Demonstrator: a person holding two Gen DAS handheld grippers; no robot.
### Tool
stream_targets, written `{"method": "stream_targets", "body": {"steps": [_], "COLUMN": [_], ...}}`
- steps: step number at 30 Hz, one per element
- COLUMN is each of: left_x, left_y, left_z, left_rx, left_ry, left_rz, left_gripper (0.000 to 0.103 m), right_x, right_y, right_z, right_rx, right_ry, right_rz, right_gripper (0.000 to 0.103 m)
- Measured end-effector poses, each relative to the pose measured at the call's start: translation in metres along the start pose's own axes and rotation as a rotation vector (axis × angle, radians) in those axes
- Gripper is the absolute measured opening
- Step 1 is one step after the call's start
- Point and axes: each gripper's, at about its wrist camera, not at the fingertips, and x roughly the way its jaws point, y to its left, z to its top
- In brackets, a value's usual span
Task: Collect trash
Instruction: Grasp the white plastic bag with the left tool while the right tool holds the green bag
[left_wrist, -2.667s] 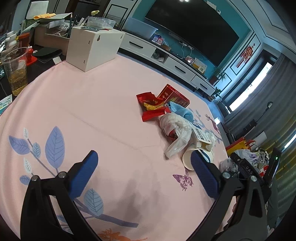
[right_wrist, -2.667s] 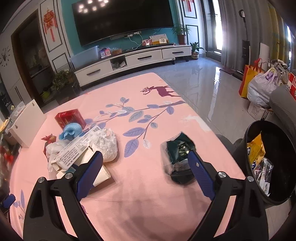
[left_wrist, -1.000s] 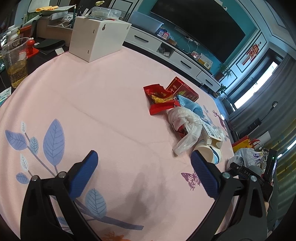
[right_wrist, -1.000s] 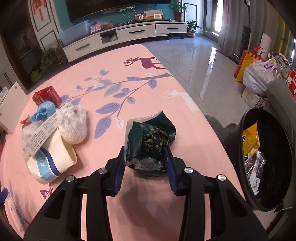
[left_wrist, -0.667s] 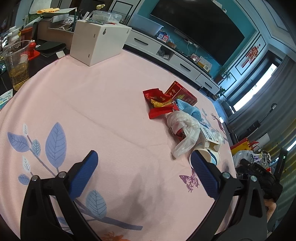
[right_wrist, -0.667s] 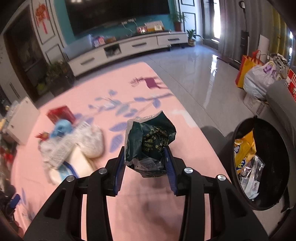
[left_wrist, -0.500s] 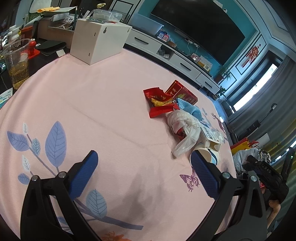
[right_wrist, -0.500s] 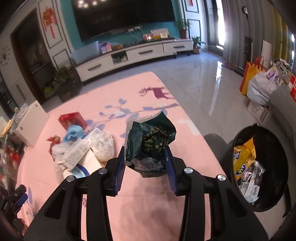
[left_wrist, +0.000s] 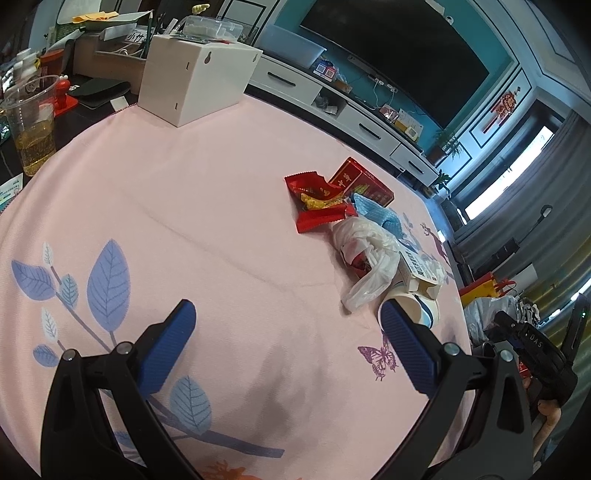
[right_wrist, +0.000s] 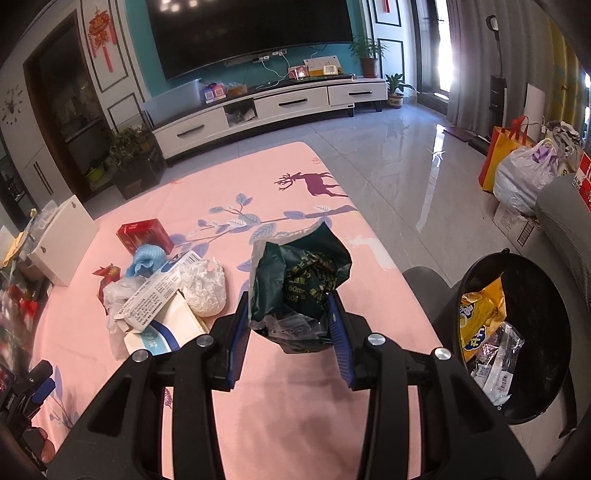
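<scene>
Blue pads of my right gripper (right_wrist: 291, 332) pinch a crumpled dark green wrapper (right_wrist: 299, 288), held at the centre of the frame above the pink tablecloth (right_wrist: 303, 417). At lower right stands the black bin (right_wrist: 546, 310) with wrappers inside. My left gripper (left_wrist: 288, 347) hangs with its jaws wide and nothing between them, low in its frame. Farther off, right of centre, lie a paper cup (left_wrist: 424, 314), a white plastic bag (left_wrist: 369, 254), red wrappers (left_wrist: 317, 206) and a red box (left_wrist: 362, 181).

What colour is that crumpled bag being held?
Dark green with gold lettering, clearest in the right wrist view.
</scene>
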Motion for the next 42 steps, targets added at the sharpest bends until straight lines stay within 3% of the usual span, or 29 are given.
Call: {"method": "stream_targets", "body": {"steps": [20, 24, 28, 36, 42], "left_x": [0.006, 0.008, 0.015, 0.071, 0.111], "left_y": [-0.013, -0.029, -0.058, -0.106, -0.117], "left_z": [0.0, 0.011, 0.02, 0.046, 0.05], "left_rx": [0.044, 0.052, 0.125, 0.138, 0.131], "left_ry": [0.004, 0.009, -0.007, 0.079, 0.109], "left_rz": [0.011, 0.003, 0.055, -0.016, 0.109], "left_gripper": [0.1, 0.1, 0.1, 0.099, 0.097], "right_x": [-0.012, -0.015, -0.016, -0.009, -0.007], "right_y": [0.0, -0.005, -0.013, -0.034, -0.053], "right_z": [0.002, 0.004, 0.005, 0.008, 0.011], "right_rx": [-0.018, -0.008, 0.007, 0.055, 0.108], "right_ry": [-0.022, -0.03, -0.024, -0.004, 0.003], "right_rz": [0.034, 0.036, 0.051, 0.058, 0.073], "right_gripper": [0.041, 0.041, 0.041, 0.042, 0.041]}}
